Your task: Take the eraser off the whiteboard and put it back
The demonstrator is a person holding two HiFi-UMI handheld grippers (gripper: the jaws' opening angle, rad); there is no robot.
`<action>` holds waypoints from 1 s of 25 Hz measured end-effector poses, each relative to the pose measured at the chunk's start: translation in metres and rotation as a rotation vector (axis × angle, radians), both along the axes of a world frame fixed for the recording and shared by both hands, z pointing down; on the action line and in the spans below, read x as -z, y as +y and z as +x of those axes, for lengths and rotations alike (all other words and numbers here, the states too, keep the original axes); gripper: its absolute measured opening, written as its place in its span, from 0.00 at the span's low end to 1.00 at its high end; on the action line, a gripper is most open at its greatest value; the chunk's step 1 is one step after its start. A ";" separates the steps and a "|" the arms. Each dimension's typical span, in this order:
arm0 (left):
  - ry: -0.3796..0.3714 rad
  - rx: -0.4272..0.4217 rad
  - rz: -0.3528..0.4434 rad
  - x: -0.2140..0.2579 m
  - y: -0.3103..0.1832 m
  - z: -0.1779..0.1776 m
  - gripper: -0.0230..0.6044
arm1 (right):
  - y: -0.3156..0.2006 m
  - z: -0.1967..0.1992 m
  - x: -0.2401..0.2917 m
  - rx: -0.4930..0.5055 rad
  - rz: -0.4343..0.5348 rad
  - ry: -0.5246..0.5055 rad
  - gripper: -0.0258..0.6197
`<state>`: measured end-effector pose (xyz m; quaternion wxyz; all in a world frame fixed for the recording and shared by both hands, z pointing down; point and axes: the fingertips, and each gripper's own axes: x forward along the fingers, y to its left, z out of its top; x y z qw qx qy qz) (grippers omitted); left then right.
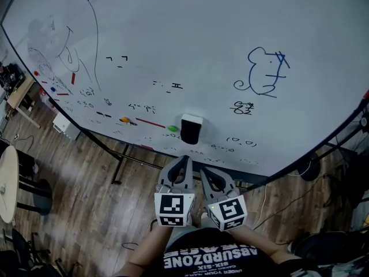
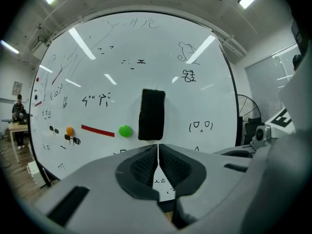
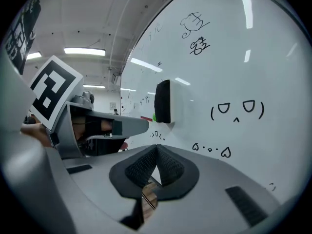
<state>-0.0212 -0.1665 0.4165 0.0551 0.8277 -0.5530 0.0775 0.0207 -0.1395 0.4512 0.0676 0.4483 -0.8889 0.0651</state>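
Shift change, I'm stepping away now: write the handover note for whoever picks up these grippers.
Left gripper: shut, empty, short of the board.
Right gripper: shut, empty, beside the left.
Eraser: stuck upright on the whiteboard, right of a green magnet; no gripper touches it.
Done: cannot tell whether it has come off yet.
Left: likely open one gripper, take the eraser off, put it back.

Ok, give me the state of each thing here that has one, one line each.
eraser: stuck upright on the whiteboard, not gripped.
left gripper: shut, nothing between its jaws.
right gripper: shut, nothing between its jaws.
whiteboard: marked with doodles and writing.
green magnet: stuck on the whiteboard, just left of the eraser in the head view.
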 end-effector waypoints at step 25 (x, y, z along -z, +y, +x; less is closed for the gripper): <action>0.025 -0.055 -0.083 -0.036 0.025 -0.012 0.05 | 0.007 -0.007 -0.002 0.018 0.000 0.013 0.04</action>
